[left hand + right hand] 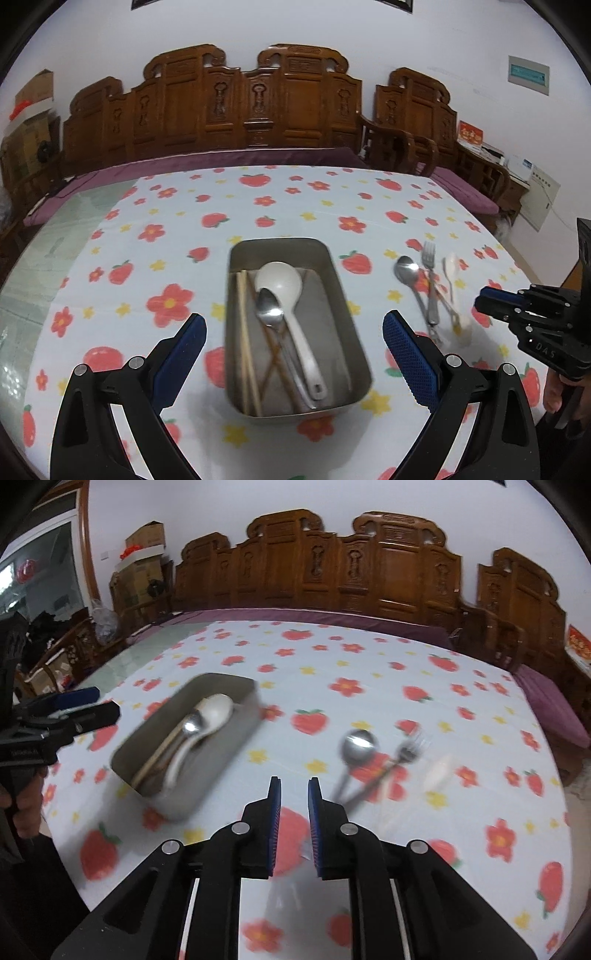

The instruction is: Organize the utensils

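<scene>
on the tabletop (295, 206) in the left wrist view, a flowery cloth covers most of the top, and a bare green strip shows along the far left side. lots of open cloth lies behind the metal tray (354, 354) and to its left. the tray sits in the middle, right between the two blue pads of the left tool (294, 332). inside the tray lie a white ladle (280, 284), a metal spoon (269, 308) on top of it, and chopsticks (244, 343) along the left wall. to the right of the tray, loose on the cloth, lie a second metal spoon (406, 271), a fork (429, 258) and a white spoon (452, 266), close together and crossing at their handles. the left tool is spread wide and holds nothing; its pads are apart from the tray. the right tool (487, 299) comes in from the right edge, near the loose pieces. a carved wooden bench (236, 107) stands behind the tabletop.

from the right wrist view, the tray (229, 753) lies to the left with the ladle (218, 710) and spoon (192, 724) in it. the loose spoon (359, 744) and fork (410, 747) lie just ahead and to the right, with the blurry white spoon (441, 771) beside them. open cloth lies all around them. the right tool (294, 786) has only a narrow gap between its pads, and it holds nothing. the left tool (88, 701) shows at the left edge.
</scene>
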Demonstrator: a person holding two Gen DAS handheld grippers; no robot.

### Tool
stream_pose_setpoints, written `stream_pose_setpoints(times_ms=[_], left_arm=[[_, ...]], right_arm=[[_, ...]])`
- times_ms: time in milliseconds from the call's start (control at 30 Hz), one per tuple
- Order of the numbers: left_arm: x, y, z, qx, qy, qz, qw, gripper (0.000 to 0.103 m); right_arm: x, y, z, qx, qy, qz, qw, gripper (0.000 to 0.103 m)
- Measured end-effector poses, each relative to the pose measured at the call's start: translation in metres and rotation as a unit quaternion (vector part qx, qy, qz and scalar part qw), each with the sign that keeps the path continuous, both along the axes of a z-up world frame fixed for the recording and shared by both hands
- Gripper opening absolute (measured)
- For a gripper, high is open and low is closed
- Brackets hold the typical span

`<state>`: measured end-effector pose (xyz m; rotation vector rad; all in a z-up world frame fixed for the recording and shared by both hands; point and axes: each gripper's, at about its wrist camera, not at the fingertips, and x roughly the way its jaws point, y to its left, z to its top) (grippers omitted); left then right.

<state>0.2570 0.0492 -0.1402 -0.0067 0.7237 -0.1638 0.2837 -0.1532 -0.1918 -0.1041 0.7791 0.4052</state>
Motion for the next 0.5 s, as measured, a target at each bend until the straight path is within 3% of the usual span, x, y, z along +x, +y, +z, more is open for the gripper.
stream_pose_setpoints(times_ms=[300,500], left_arm=[[-0.004,-0.026,-0.005,-0.008,0.002,-0.017,0.9998,0.093],[-0.01,-0.055,-0.014,0.003,0.003,-0.039,0.9992,0.093]], right_arm=[[0.005,-0.05,-0.028,-0.029,0.013,-0.032,0.999,0.017],[0.016,-0.066,-0.053,-0.011,0.034,-0.056,0.998,0.017]])
